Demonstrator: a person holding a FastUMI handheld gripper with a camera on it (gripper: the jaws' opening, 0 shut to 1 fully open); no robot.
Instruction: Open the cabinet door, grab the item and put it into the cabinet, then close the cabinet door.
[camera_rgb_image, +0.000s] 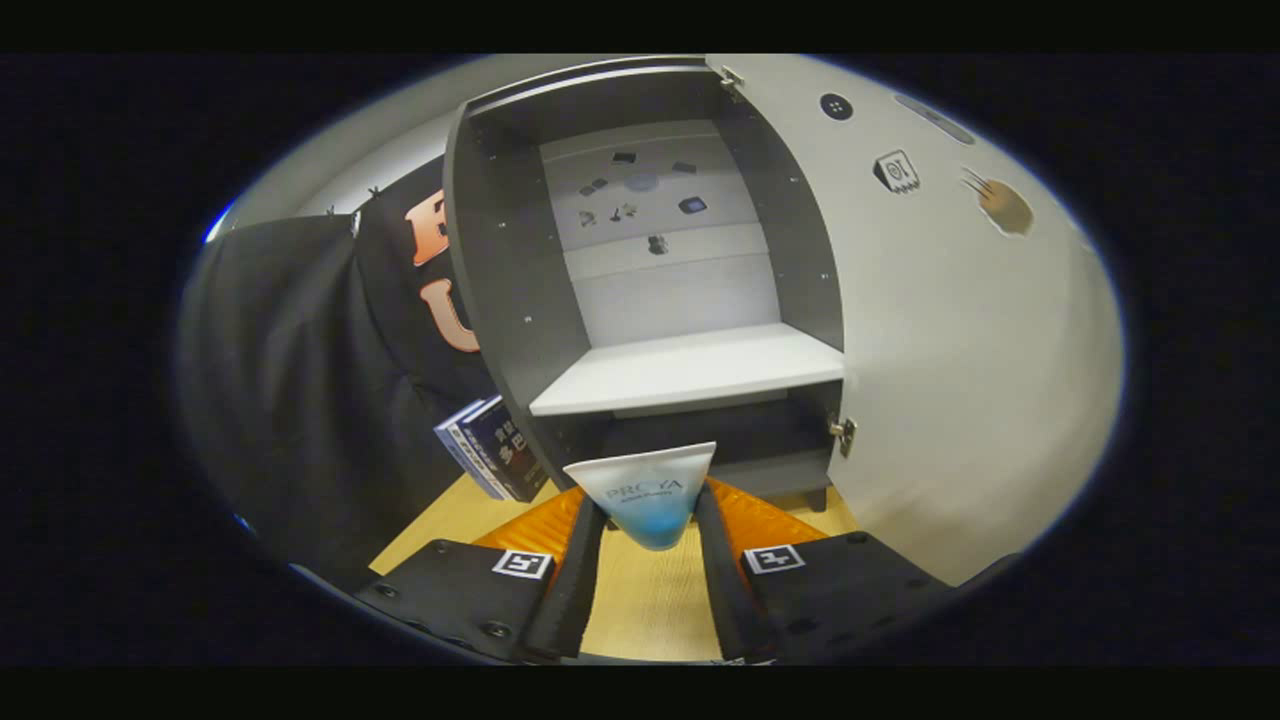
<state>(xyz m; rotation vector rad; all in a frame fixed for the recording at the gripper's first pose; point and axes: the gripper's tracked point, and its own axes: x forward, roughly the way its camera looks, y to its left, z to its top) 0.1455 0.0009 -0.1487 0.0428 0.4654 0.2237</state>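
Observation:
A white and blue tube (645, 495) stands with its flat crimped end up between my fingers (585, 560). My gripper (648, 525) is shut on the tube, both pads pressing its lower blue part. Just beyond it the dark grey cabinet (500, 270) stands open, with a white shelf (690, 370) across its middle and a dark lower compartment beneath. The cabinet's pale door (960, 330) is swung wide open to the right of the opening, its two hinges showing along the cabinet's right side.
Dark blue books (490, 445) lean against the cabinet's left side on the wooden tabletop (650, 600). Black cloth hangs beyond them. Small dark stickers dot the cabinet's white back wall (650, 200).

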